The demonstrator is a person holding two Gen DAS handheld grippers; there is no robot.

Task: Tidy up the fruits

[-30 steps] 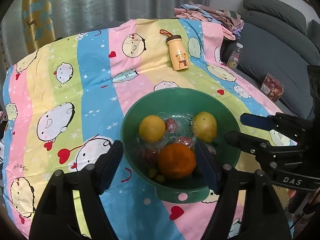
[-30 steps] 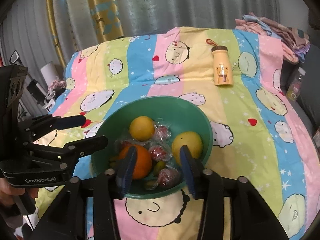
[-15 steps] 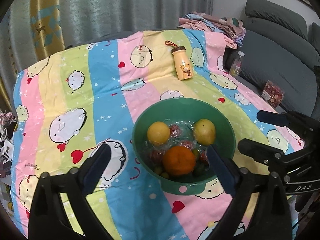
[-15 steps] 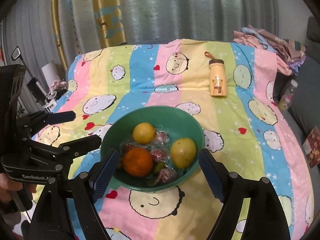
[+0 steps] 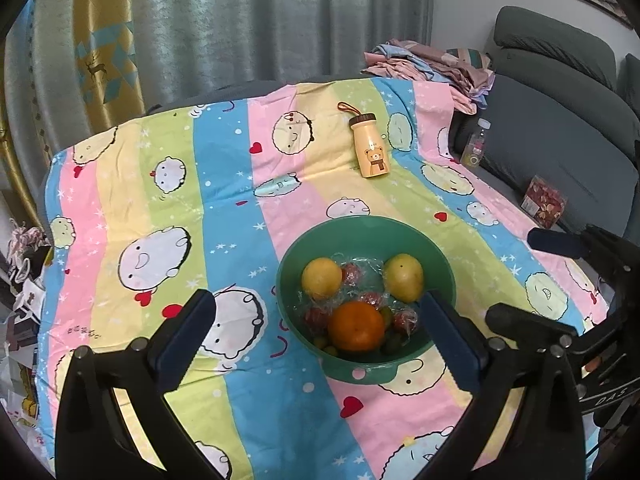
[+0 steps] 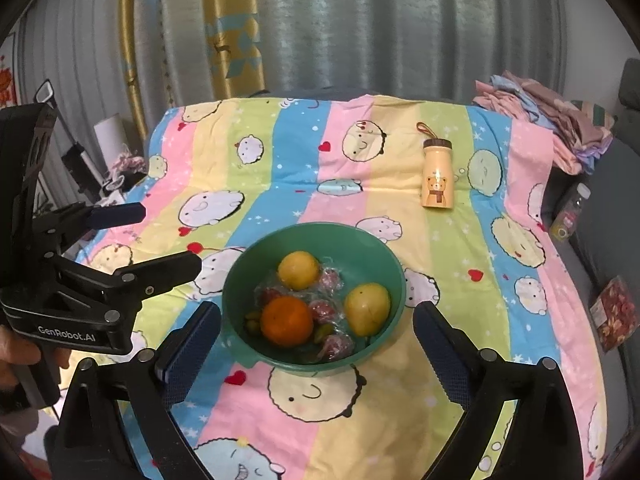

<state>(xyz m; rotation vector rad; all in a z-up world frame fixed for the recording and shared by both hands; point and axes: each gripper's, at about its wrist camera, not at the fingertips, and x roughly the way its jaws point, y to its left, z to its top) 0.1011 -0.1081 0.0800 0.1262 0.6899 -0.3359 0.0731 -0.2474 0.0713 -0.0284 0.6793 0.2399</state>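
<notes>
Left gripper reads "GenRobot.AI"; right's perhaps "DAS".

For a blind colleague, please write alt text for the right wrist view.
A green bowl of fruit, holding an orange and two yellow fruits, sits on a striped cartoon cloth. The open, empty right gripper frames it.
</notes>
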